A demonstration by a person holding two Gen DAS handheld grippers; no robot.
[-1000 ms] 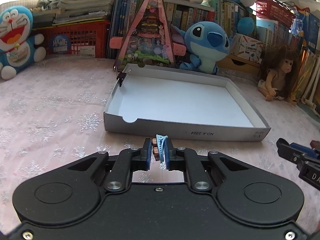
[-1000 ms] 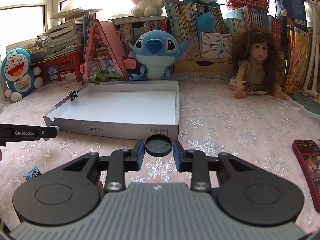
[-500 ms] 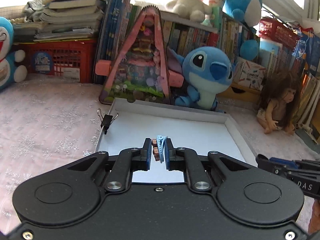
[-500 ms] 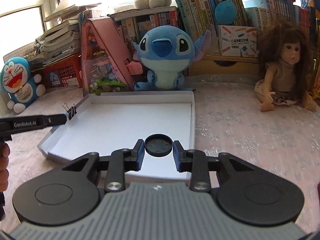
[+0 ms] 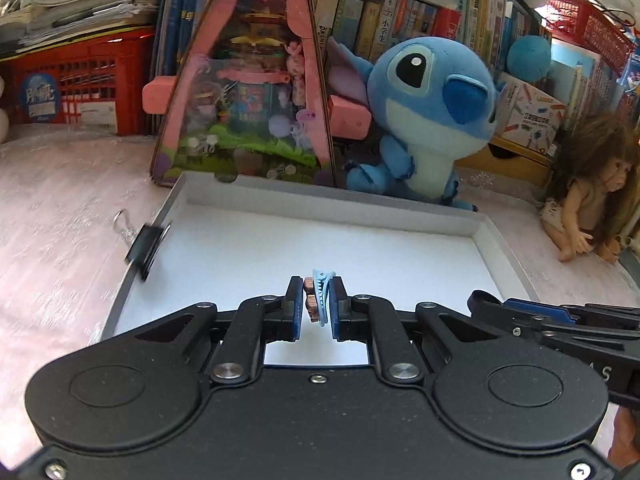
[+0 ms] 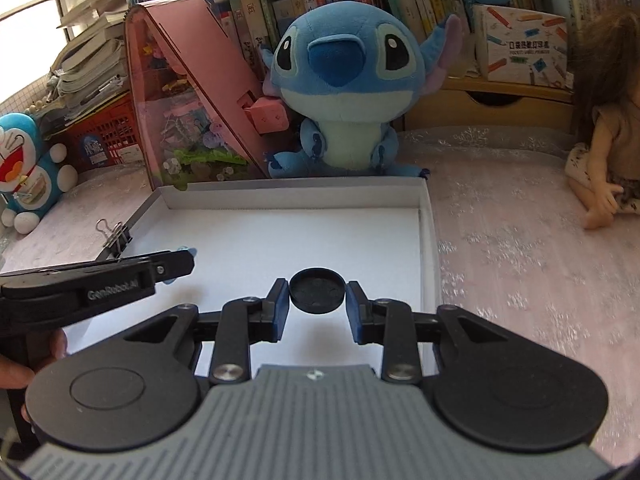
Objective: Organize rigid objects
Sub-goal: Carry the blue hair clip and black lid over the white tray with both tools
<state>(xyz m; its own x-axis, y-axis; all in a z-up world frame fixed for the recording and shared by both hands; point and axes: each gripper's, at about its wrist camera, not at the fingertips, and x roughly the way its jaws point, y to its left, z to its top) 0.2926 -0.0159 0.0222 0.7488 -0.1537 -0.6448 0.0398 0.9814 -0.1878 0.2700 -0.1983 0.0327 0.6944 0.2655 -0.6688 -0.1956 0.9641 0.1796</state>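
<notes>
My left gripper (image 5: 316, 304) is shut on a small blue hair clip (image 5: 321, 296) and holds it above the near part of the white shallow box (image 5: 320, 204). My right gripper (image 6: 317, 300) holds a black round lid (image 6: 317, 291) over the same box (image 6: 424, 208); small gaps show between the lid and the pads, so its grip looks loosened. The left gripper also shows in the right wrist view (image 6: 176, 266), at the box's left side. A black binder clip (image 5: 145, 248) is clipped on the box's left wall.
A pink triangular toy house (image 5: 244, 92) and a blue Stitch plush (image 5: 428, 112) stand just behind the box. A doll (image 5: 588, 200) sits at the right. A Doraemon plush (image 6: 28, 172) and red crate (image 5: 76, 84) are at the left. Books line the back.
Both grippers have moved forward from in front of the box to over its inside, each carrying its object. The right jaws look slightly wider around the lid now.
</notes>
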